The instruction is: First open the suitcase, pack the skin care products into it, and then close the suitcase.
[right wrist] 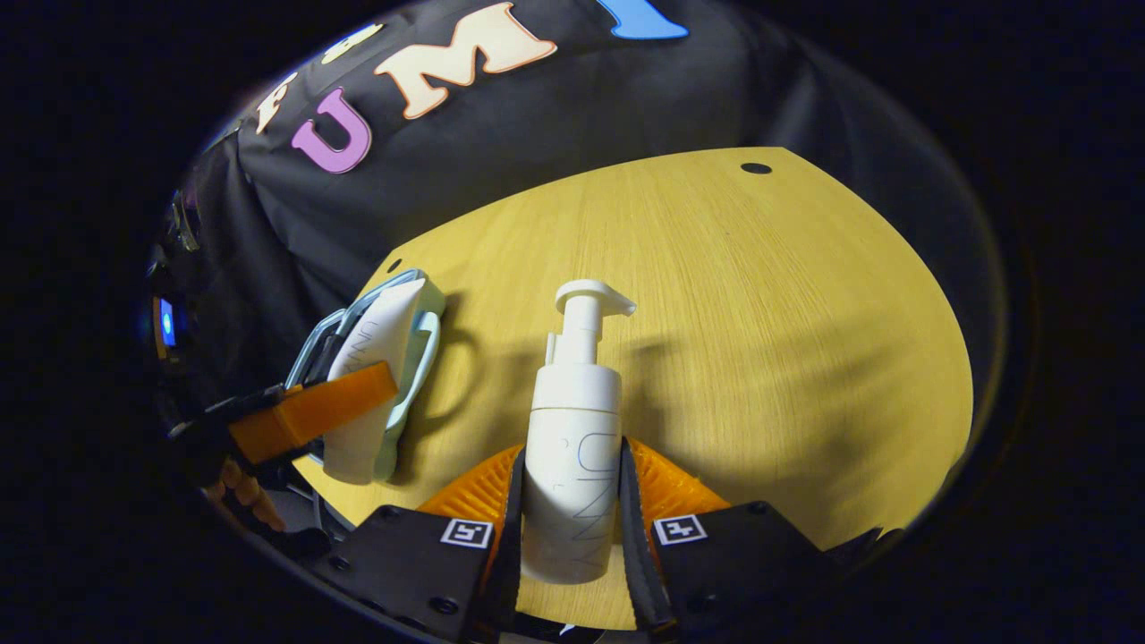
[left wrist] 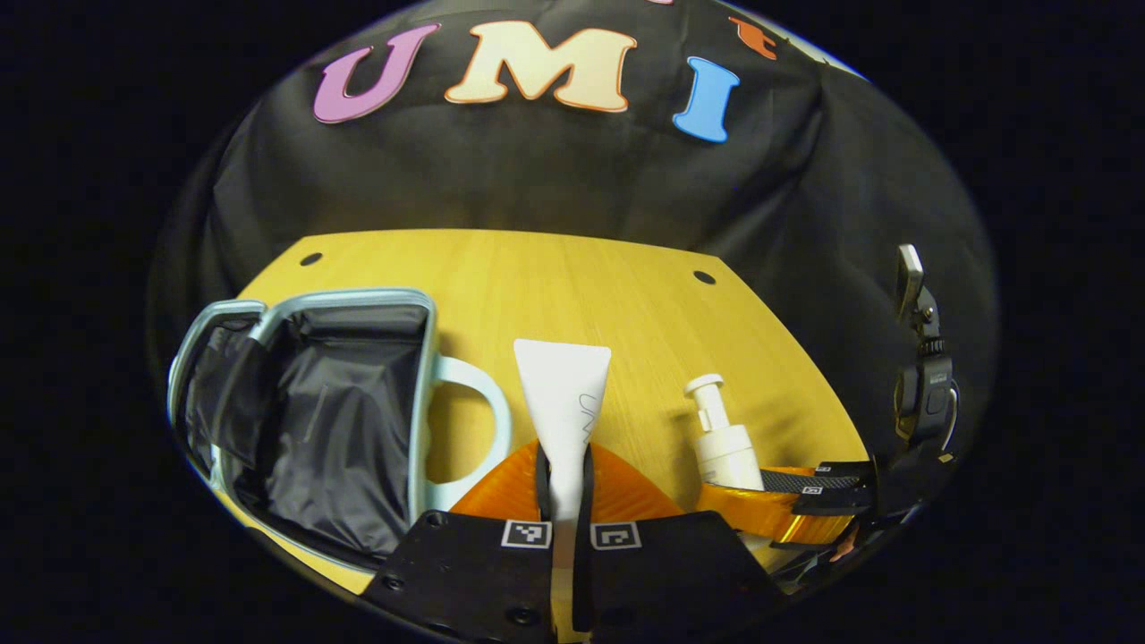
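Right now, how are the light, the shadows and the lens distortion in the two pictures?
Left gripper view: warm, even light on the table; the fisheye bends its edges; the suitcase lining is dark with a faint sheen; the tube is sharp. Right gripper view: dimmer, with soft shadows on the table beside the pump bottle and the suitcase handle; the far left is murky.

Left gripper view sits low over the bench's (left wrist: 572, 286) near edge, facing the booth wall, right up close on the tube (left wrist: 565, 402) between its own tongs (left wrist: 565, 483); suitcase (left wrist: 313, 411) just left of the tube. Right gripper view looks down steeper, tight on the pump bottle (right wrist: 572, 429), angled toward the far-right corner. Both views share the bench, tube (right wrist: 371, 376), pump bottle (left wrist: 723, 438) and suitcase (right wrist: 407, 358).
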`<move>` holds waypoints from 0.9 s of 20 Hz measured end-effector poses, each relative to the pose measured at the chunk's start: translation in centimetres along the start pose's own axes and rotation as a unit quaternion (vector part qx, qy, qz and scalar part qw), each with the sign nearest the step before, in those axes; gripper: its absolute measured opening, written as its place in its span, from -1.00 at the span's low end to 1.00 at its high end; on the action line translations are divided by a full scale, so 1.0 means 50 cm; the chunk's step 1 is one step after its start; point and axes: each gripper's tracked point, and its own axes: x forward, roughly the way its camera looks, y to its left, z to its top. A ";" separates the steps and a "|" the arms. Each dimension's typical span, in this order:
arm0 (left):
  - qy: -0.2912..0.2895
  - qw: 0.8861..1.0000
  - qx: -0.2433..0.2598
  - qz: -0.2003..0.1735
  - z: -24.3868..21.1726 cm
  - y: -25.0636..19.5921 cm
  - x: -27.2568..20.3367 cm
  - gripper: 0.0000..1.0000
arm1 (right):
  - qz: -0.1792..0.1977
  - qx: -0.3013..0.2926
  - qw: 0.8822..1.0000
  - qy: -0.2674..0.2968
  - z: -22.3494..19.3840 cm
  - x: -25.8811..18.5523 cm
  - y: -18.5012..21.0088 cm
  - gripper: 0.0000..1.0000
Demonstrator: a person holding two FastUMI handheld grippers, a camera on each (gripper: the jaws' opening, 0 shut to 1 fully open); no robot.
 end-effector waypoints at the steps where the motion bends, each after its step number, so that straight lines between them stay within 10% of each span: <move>1: 0.000 1.000 -0.005 0.013 0.010 0.022 -0.010 -0.96 | 0.006 -0.005 1.000 -0.006 0.008 -0.004 0.004 0.02; 18: 0.076 0.992 -0.052 0.084 -0.056 0.434 0.039 -0.96 | -0.007 0.039 0.998 -0.045 0.050 0.015 0.212 -0.02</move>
